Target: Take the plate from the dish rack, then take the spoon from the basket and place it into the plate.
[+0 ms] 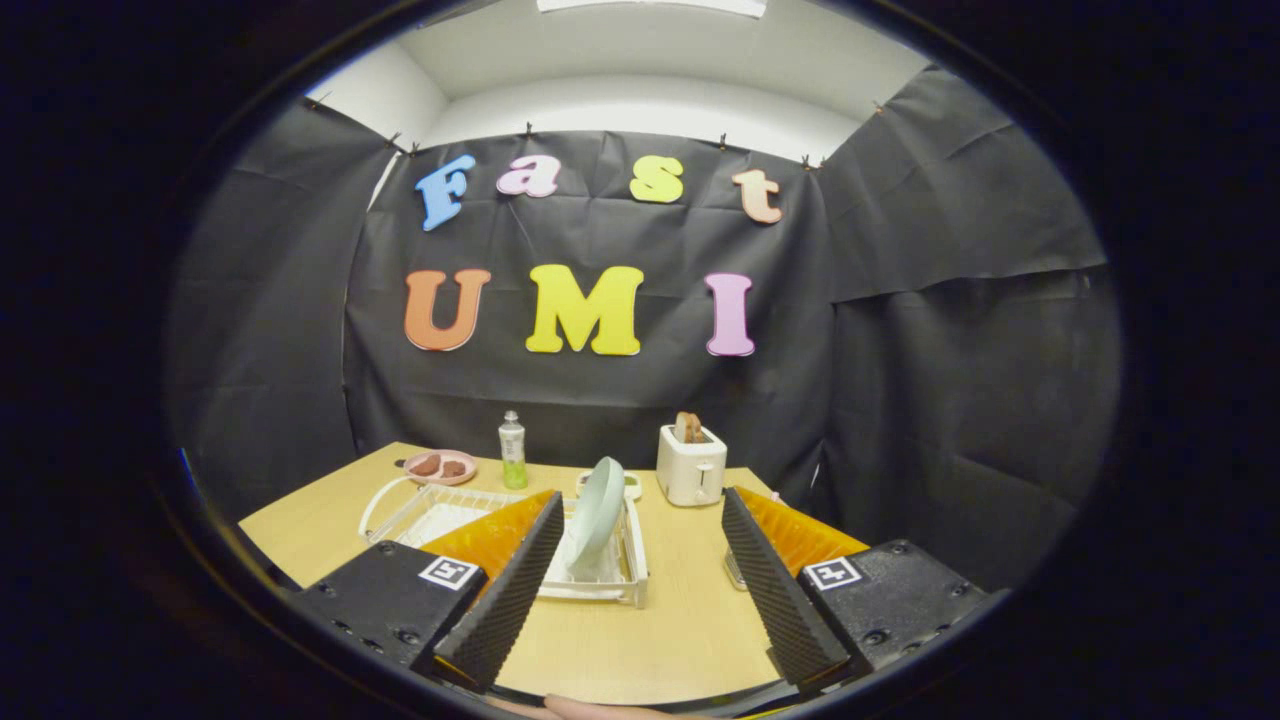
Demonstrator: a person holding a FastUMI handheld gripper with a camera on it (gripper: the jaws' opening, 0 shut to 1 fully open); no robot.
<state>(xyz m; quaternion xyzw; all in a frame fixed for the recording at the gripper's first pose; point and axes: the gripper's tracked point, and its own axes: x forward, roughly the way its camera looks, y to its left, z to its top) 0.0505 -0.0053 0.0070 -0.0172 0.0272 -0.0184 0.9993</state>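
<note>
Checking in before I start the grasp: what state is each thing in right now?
tool: open, holding nothing
plate: standing on edge in the dish rack
toaster: toast sticking up
bottle: upright, capped
pink dish: flat, holding brown pieces

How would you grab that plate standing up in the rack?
Take the plate by its top rim, coming down from above. It stands on edge in the dish rack, so the rim is free there. The hand-held gripper is open, short of the plate.
</note>
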